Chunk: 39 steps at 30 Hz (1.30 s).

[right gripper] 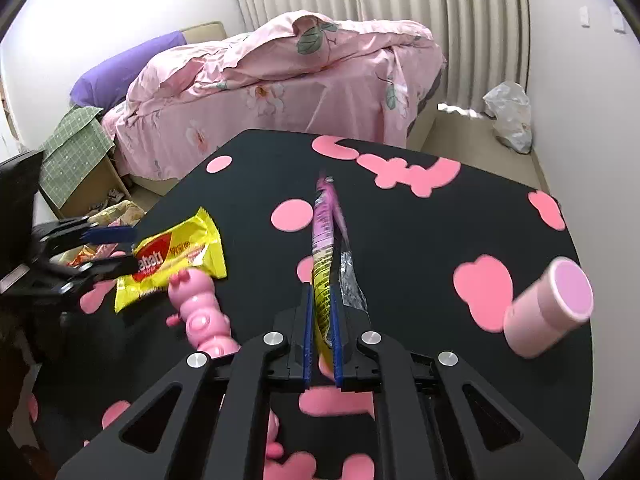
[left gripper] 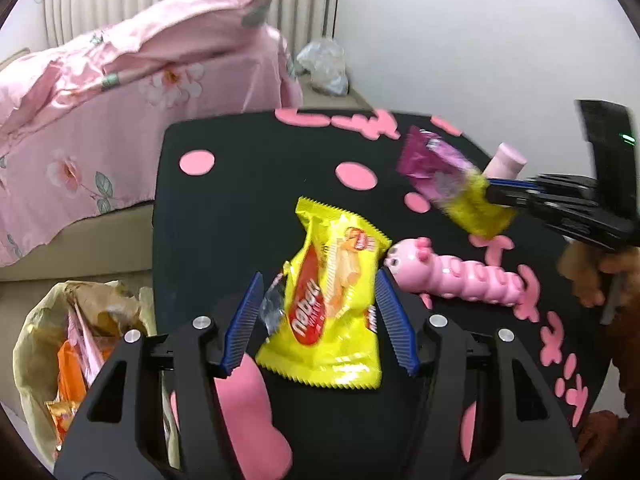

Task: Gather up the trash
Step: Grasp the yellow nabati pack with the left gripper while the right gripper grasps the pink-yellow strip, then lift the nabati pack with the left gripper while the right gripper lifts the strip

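My right tongs are clamped tight on the yellow end of a purple-and-yellow snack wrapper, which sticks out ahead of them above the black worktop with its pink cut-out shapes. My left tongs stand apart on either side of a yellow wafer packet; the blue pads are beside its edges but not pressing on it, and it lies flat on the worktop. A pink caterpillar toy lies just beside the packet, its head near the packet's upper right corner. A pink cylindrical cup lies tipped over at the worktop's far right. Off the worktop's left edge, low down, a bag-lined trash bin holds orange and pink wrappers. A bed with a pink floral quilt is behind.
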### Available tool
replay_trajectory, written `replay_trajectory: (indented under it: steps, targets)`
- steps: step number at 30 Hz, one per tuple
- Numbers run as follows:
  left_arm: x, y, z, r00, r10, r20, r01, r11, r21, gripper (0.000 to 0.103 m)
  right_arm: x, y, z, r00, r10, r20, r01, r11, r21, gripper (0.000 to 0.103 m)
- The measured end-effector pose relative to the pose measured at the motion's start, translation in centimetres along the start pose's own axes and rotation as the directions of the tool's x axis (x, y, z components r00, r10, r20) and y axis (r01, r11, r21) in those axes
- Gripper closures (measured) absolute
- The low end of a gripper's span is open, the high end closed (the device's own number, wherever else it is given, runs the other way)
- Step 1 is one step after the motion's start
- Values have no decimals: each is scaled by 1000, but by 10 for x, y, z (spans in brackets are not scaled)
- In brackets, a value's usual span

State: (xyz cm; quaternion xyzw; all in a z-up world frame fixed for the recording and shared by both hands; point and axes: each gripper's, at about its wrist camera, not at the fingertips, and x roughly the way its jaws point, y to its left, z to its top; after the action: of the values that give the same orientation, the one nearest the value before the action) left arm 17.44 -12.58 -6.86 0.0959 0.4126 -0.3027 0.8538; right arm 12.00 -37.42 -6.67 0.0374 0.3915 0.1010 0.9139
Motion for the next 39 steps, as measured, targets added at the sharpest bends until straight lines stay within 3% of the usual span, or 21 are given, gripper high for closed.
replay_trajectory:
  steps: [3, 5, 8, 10, 13, 15, 17, 18, 26, 31, 35, 39]
  targets:
    - [17, 9, 1, 997, 17, -73, -20, 999, -45, 48, -4, -2, -8, 1000, -10, -4, 10, 1000, -2, 95]
    - [18, 13, -2, 997, 19, -77, -25, 997, -77, 49, -4, -3, -11, 1000, -23, -5, 23, 1000, -9, 95]
    - [15, 12, -6, 995, 38, -87, -46, 995, -91, 68, -4, -4, -14, 1000, -23, -4, 23, 1000, -11, 95]
    - [12, 11, -9, 996, 41, -84, -49, 994, -100, 87, -4, -1, -17, 1000, 17, -10, -17, 999, -28, 95]
    - [4, 17, -15, 998, 13, -54, -22, 985, -171, 92, -7, 3, -22, 998, 57, 0, -57, 998, -40, 94]
    - [-3, 18, -20, 999, 13, -31, -19, 978, -207, 93, -8, 4, -25, 999, 38, 1, -38, 998, -58, 90]
    - [-11, 16, -26, 1000, 5, -12, -8, 973, -230, 93, -13, 3, -28, 1000, 11, 20, -10, 997, -70, 64]
    - [-14, 14, -28, 1000, 4, -6, -5, 972, -236, 93, -17, 1, -30, 999, 24, 29, -23, 998, -61, 61]
    - [-37, -1, -51, 1000, -15, 19, 20, 957, -288, 93, -10, -21, -15, 998, 55, 39, -55, 998, -21, 59]
    - [-45, -1, -58, 1000, -12, 24, 19, 950, -312, 93, 26, -53, -7, 998, 44, -53, -38, 993, 111, 59]
    - [-51, 3, -62, 999, -12, 38, 24, 945, -325, 93, 31, -44, -28, 992, 89, -87, -79, 991, 110, 58]
    - [-46, 5, -64, 999, -11, 30, 21, 942, -334, 93, 24, -31, -37, 996, 58, -66, -54, 996, 64, 57]
